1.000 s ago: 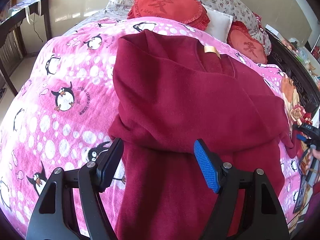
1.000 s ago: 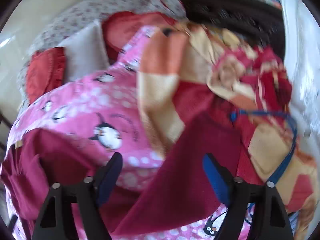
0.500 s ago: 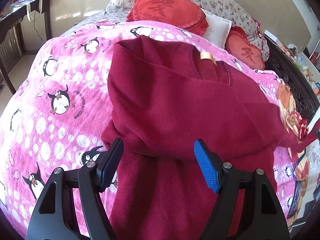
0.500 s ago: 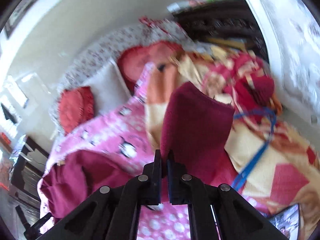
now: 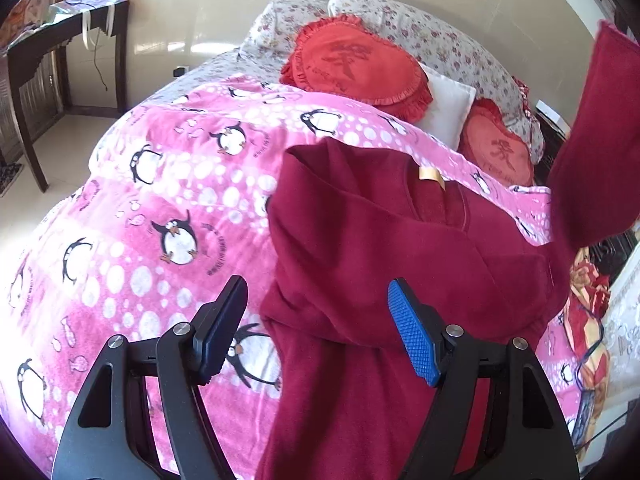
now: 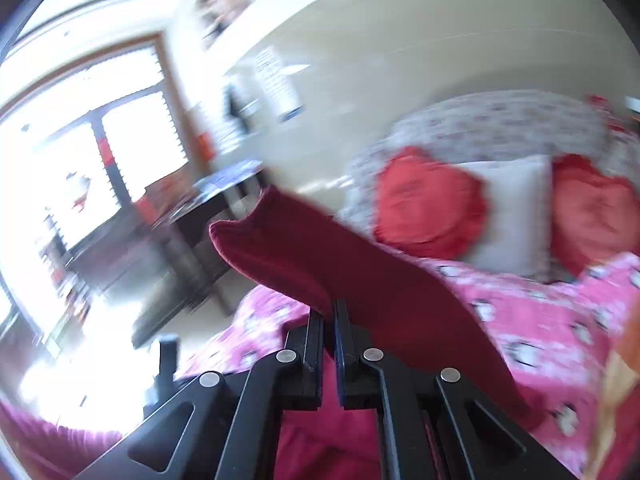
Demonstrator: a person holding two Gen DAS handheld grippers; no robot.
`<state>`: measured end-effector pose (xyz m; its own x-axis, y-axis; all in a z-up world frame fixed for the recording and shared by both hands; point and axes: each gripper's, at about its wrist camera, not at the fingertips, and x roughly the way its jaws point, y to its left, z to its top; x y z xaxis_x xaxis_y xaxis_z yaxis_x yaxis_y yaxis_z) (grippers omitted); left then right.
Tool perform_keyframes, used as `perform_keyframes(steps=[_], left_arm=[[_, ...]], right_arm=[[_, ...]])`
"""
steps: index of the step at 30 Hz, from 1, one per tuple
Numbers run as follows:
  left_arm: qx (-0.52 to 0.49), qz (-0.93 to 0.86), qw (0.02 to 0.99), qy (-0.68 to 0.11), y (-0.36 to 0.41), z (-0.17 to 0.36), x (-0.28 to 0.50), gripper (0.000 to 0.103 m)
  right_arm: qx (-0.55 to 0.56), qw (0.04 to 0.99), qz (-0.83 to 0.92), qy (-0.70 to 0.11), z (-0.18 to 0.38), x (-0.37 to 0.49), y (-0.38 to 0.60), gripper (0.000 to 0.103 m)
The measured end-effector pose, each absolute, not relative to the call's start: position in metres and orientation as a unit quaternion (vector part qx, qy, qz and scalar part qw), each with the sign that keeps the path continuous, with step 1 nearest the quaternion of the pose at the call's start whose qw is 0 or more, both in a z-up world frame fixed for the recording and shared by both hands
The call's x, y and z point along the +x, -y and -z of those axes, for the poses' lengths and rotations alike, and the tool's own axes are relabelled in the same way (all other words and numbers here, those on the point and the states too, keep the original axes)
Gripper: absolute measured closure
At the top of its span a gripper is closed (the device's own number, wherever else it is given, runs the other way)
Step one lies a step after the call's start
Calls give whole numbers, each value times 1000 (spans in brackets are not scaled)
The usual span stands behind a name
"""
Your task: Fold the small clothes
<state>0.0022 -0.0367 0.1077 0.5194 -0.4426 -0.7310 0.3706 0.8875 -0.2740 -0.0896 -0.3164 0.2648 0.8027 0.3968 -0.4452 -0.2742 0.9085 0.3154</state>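
Only gold neck label (image 5: pixel 430 176), unreadable, on maroon sweater (image 5: pixel 400 248)

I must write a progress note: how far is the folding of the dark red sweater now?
Done: one sleeve already lies folded across the dark red sweater on the penguin blanket. In hand: the right claw is shut on the other sleeve, lifted above the bed. The left claw is open, holding nothing. Left: laying that sleeve over and folding the body.
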Motion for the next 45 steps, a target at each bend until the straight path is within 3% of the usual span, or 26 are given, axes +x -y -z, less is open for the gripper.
perform_keyframes(steps=[2,4,5,6,9,14,18,28,30,32,33,34,35,45], left_arm=[[-41,230,872,-430,32,-109,3,30],[-41,230,874,-426,27,-110,4,30],[-41,230,875,-423,24,-110,5,30],[-42,231,876,-421,22,-109,5,30],[-54,238,872,-425,16,-103,8,30],[-78,267,857,-433,16,-97,5,30],[-26,284,844,-454,35,-85,0,29],[16,307,826,-472,69,-57,3,30],[47,306,822,-478,78,-54,2,41],[74,294,826,-476,80,-52,-1,67],[77,292,825,-477,78,-51,-1,73],[72,290,825,-480,75,-51,0,89],[62,292,822,-485,69,-52,1,94],[81,324,826,-455,64,-84,-10,99]], right_arm=[[95,937,-182,-282,-257,-72,303,95],[94,941,-154,-285,-252,-66,305,77],[114,946,-133,-274,-247,-71,321,60],[130,947,-124,-267,-244,-75,333,54],[194,935,-104,-278,-221,-94,373,54],[196,912,-67,-354,-152,-119,380,54],[194,893,-62,-402,-102,-133,370,54],[215,879,-68,-419,-89,-143,358,54],[216,879,-68,-419,-91,-144,357,54],[220,881,-68,-414,-94,-146,357,54],[221,881,-67,-412,-93,-146,357,54],[223,882,-66,-411,-93,-147,358,54],[226,881,-65,-411,-93,-147,359,54],[248,880,-54,-402,-92,-147,367,54]])
